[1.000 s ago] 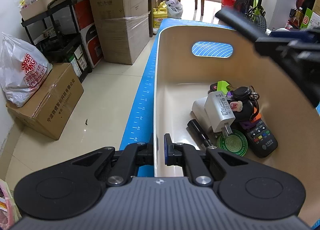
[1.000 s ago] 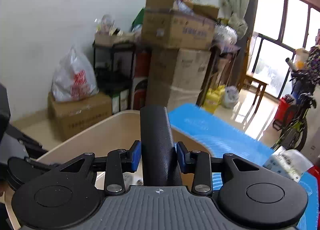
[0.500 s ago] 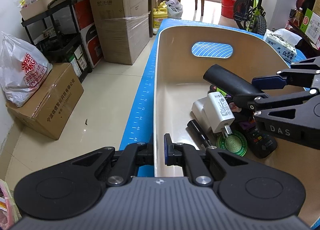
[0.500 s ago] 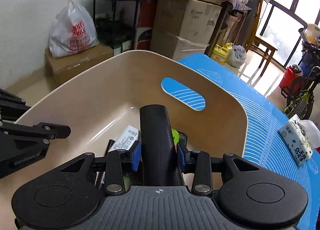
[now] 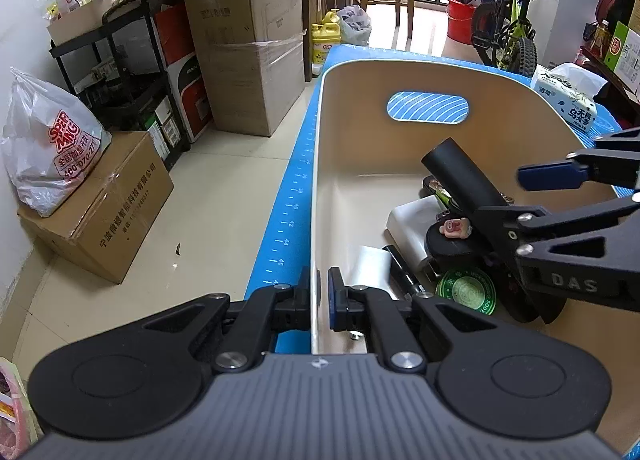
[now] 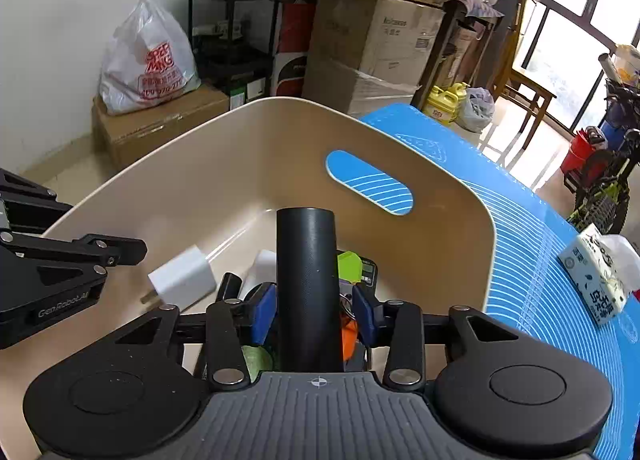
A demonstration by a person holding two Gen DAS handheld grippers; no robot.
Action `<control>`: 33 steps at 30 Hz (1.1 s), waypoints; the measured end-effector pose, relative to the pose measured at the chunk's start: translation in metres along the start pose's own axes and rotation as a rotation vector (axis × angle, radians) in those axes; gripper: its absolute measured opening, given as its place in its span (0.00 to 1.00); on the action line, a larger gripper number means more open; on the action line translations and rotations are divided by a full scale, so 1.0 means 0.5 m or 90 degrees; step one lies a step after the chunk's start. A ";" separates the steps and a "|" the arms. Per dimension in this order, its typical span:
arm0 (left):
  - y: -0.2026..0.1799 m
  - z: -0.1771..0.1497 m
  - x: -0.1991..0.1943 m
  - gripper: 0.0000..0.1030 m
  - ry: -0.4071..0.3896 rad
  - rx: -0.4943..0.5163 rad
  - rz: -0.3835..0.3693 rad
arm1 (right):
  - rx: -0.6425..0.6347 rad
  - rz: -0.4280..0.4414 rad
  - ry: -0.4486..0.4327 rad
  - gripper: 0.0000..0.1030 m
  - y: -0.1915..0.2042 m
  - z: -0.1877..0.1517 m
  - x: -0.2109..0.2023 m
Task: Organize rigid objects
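Observation:
A beige bin stands on a blue mat. My left gripper is shut on the bin's near rim. My right gripper is down inside the bin with its jaws parted, and a black cylinder lies between the blue pads, which stand slightly off it. Below lie a white charger, a green round tin, a black pen and other small items.
A tissue pack lies on the mat right of the bin. Cardboard boxes, a black shelf and a white bag stand on the floor to the left. A bicycle is at the back.
My right gripper came down into the bin with the black cylinder and its jaws have parted around it. The white charger has shifted. My left gripper stayed on the rim.

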State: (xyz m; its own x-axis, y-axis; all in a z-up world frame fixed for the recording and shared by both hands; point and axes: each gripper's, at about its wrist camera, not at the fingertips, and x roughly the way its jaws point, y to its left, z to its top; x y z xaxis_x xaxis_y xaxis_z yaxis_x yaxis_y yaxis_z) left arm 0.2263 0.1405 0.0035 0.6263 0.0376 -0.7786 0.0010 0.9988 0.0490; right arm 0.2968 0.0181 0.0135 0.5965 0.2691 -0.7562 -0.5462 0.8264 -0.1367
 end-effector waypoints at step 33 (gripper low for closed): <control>-0.094 -0.060 -0.231 0.53 -0.150 0.000 0.004 | 0.163 -0.073 -0.147 0.82 -0.076 -0.219 -0.322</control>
State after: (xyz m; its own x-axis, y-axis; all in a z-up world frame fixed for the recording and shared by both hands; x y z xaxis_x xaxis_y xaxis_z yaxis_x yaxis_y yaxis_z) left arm 0.1307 0.0900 0.0723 0.7914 0.0353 -0.6102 -0.0031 0.9986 0.0537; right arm 0.1574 -0.1109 0.0703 0.7787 0.2482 -0.5762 -0.3207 0.9468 -0.0255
